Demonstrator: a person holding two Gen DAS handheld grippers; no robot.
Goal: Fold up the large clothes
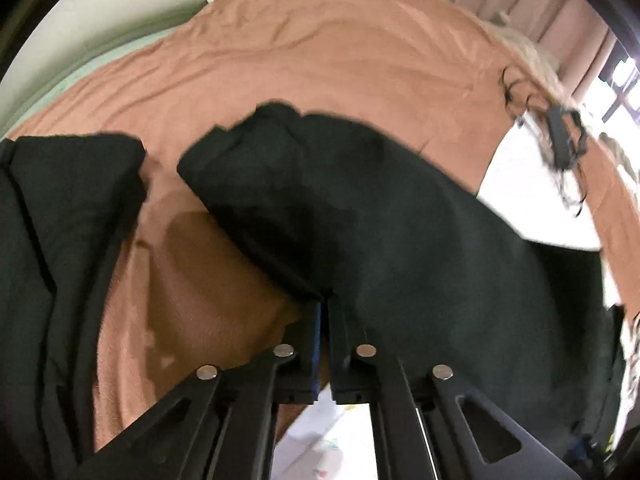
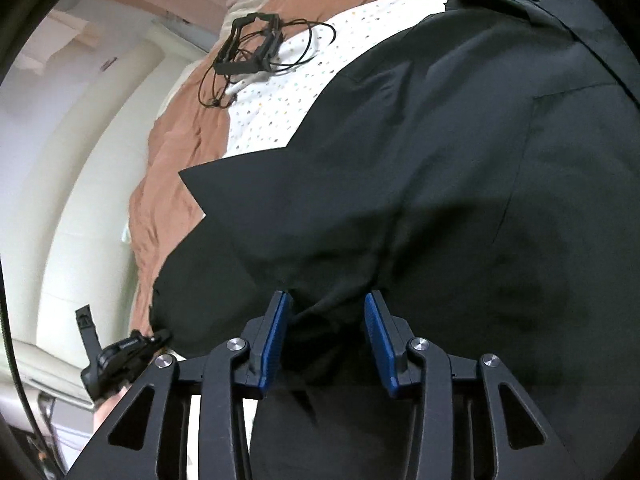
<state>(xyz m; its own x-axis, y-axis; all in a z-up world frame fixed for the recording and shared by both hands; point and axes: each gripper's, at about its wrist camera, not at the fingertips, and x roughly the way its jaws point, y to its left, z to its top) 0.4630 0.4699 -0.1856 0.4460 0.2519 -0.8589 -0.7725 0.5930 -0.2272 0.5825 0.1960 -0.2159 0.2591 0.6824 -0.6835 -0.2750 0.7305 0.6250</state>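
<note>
The left hand-held gripper (image 1: 325,308) is clamped together on an edge of the black garment (image 1: 400,240). The right hand-held gripper (image 2: 326,320) stands apart with bunched cloth between its blue pads (image 2: 276,344). The garment lies on the bed's pink blanket (image 1: 320,48); beside it are a folded black pile (image 1: 60,208), a dotted white sheet (image 2: 280,92) and a cabled black frame (image 2: 248,44).
</note>
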